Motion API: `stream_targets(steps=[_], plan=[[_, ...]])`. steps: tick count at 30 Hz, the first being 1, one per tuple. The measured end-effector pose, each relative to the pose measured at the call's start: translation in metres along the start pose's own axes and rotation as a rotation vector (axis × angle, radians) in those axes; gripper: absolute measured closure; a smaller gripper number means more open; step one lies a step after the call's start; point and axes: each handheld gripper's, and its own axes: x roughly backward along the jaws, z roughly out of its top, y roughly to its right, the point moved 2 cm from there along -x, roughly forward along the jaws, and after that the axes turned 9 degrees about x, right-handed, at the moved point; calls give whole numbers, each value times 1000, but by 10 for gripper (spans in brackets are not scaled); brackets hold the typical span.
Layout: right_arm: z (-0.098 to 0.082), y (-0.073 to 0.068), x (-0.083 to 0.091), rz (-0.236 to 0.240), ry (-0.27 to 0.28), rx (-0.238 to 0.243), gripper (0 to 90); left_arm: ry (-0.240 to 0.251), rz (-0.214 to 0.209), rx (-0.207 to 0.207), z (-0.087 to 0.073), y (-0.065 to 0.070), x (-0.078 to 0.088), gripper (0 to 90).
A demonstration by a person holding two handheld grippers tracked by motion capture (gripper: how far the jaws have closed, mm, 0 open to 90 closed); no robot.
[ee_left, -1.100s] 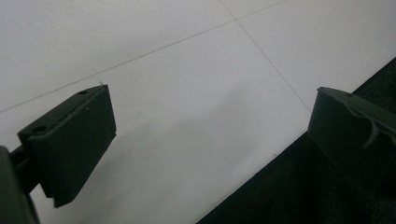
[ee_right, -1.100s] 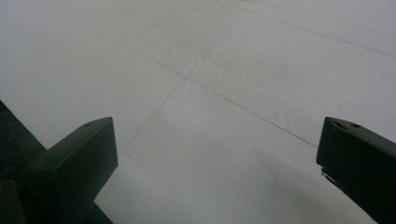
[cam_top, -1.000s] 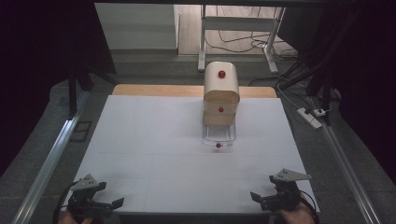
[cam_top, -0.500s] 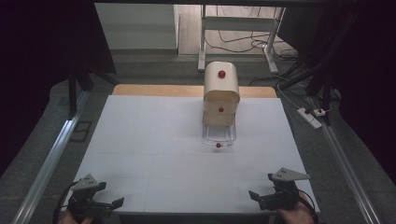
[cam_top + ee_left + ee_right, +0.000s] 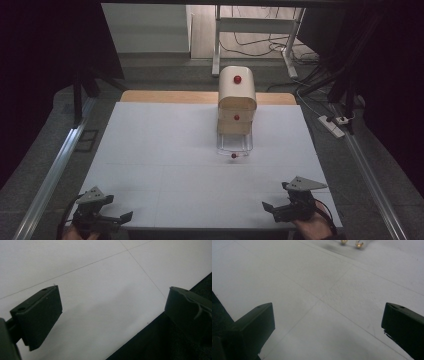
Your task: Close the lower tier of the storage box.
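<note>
A small wooden cabinet point(image 5: 237, 102) with a rounded top and red knobs stands at the middle back of the white table point(image 5: 165, 150). Its clear bottom drawer point(image 5: 234, 144) is pulled out toward me, with a red knob point(image 5: 233, 156) on its front. My left gripper point(image 5: 117, 210) rests at the near left corner, open, with nothing between its jaws point(image 5: 112, 310). My right gripper point(image 5: 275, 196) sits at the near right corner, also open and empty point(image 5: 328, 325), and points toward the cabinet. Both are far from the drawer.
A wooden strip point(image 5: 170, 96) runs along the table's far edge. Metal rails point(image 5: 55, 170) flank the table on both sides. A power strip point(image 5: 332, 125) and cables lie on the floor to the right. Two small shiny bits point(image 5: 350, 243) show at the top of the right gripper view.
The right gripper has edged slightly to the left. The left gripper and the cabinet have stayed put.
</note>
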Motion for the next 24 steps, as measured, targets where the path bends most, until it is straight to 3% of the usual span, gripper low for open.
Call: stream_targets(steps=[24], plan=[[16, -2, -18, 40, 28, 25, 0, -3, 5, 2, 0, 0, 0, 15]])
